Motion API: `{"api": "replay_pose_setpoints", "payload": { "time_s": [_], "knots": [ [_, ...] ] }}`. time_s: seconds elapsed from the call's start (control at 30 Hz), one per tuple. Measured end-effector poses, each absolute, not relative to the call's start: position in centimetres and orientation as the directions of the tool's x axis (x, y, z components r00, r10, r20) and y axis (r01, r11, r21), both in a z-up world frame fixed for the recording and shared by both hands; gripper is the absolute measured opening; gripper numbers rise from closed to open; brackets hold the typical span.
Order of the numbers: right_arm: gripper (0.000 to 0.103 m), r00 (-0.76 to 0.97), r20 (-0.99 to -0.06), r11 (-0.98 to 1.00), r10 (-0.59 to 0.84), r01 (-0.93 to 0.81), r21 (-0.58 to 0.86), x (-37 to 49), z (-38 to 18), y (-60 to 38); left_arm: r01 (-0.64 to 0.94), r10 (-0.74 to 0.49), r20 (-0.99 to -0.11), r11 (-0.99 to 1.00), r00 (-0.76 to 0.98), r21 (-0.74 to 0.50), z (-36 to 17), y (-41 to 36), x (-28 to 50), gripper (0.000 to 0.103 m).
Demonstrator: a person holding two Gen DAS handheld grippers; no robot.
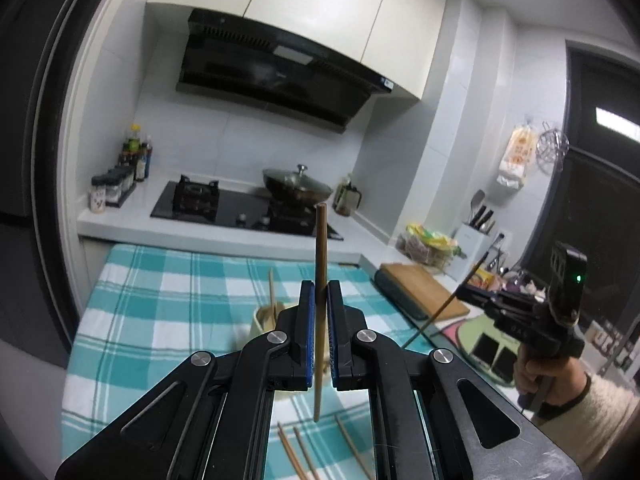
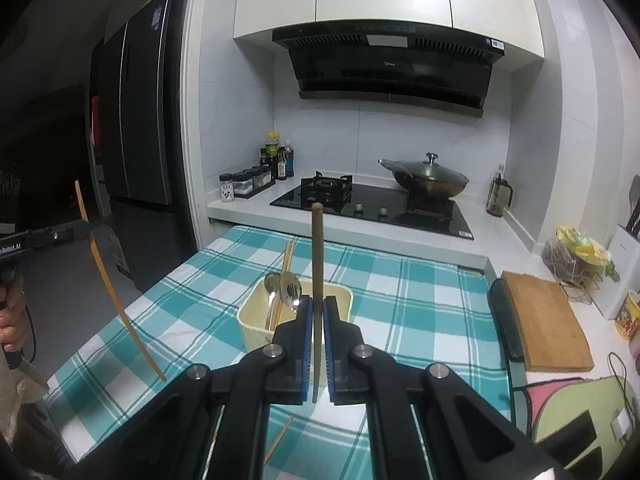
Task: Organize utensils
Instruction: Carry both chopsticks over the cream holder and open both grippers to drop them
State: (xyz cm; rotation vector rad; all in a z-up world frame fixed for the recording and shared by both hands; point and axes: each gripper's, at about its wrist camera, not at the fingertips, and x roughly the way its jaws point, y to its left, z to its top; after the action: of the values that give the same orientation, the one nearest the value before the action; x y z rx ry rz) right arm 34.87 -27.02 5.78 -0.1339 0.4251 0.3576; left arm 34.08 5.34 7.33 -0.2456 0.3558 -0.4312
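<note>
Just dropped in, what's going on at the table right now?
A person is sorting utensils with two handheld grippers. The left gripper and the right gripper are each shut on one chopstick, held upright above the checked cloth. The cream holder already contains spoons and chopsticks. More loose chopsticks lie on the cloth.

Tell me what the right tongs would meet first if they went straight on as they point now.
Most likely the cream utensil holder on the checked cloth: it sits right beyond the right tongs, which grip a chopstick. Depth is unclear, so they might pass just above its rim.
</note>
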Motion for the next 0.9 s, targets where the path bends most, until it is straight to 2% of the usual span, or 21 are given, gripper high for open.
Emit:
{"api": "replay_pose_setpoints", "payload": {
  "time_s": [0.07, 0.17, 0.3, 0.4, 0.53, 0.63, 0.73, 0.9],
  "knots": [
    [0.006, 0.868, -0.389, 0.929, 0.31, -0.363, -0.069, 35.8, 6.8, -26.3, 0.355, -0.43, -0.245, 0.887, 0.869, -0.296, 8.6, 4.5, 35.8, 0.004],
    [0.006, 0.89, -0.329, 0.93, 0.315, -0.359, -0.081, 37.3, 7.8, -25.2, 0.329, -0.39, -0.234, 0.908, 0.89, -0.261, 9.0, 2.8, 38.7, 0.004],
    [0.006, 0.897, -0.317, 0.931, 0.309, -0.353, -0.094, 40.8, 7.1, -24.1, 0.315, -0.38, -0.313, 0.919, 0.87, -0.239, 7.1, -0.1, 43.1, 0.004],
    [0.005, 0.862, -0.404, 0.928, 0.306, -0.364, -0.074, 44.1, 5.4, -23.5, 0.303, -0.384, -0.41, 0.919, 0.827, -0.25, 4.4, -1.7, 46.5, 0.004],
    [0.005, 0.768, -0.566, 0.926, 0.3, -0.376, -0.02, 48.8, 2.3, -23.2, 0.284, -0.378, -0.52, 0.925, 0.766, -0.253, 0.8, -3.3, 50.1, 0.004],
    [0.006, 0.705, -0.657, 0.932, 0.269, -0.364, -0.008, 51.7, -0.2, -22.7, 0.255, -0.368, -0.569, 0.928, 0.735, -0.27, -1.6, -3.9, 52.4, 0.004],
    [0.005, 0.688, -0.684, 0.939, 0.243, -0.345, -0.013, 52.6, -1.8, -22.4, 0.237, -0.389, -0.552, 0.914, 0.737, -0.328, -1.9, -3.4, 53.2, 0.004],
    [0.005, 0.72, -0.639, 0.938, 0.27, -0.347, 0.006, 51.1, -1.3, -23.0, 0.293, -0.459, -0.478, 0.877, 0.749, -0.382, 1.2, -2.4, 51.8, 0.004]
  ]
}}
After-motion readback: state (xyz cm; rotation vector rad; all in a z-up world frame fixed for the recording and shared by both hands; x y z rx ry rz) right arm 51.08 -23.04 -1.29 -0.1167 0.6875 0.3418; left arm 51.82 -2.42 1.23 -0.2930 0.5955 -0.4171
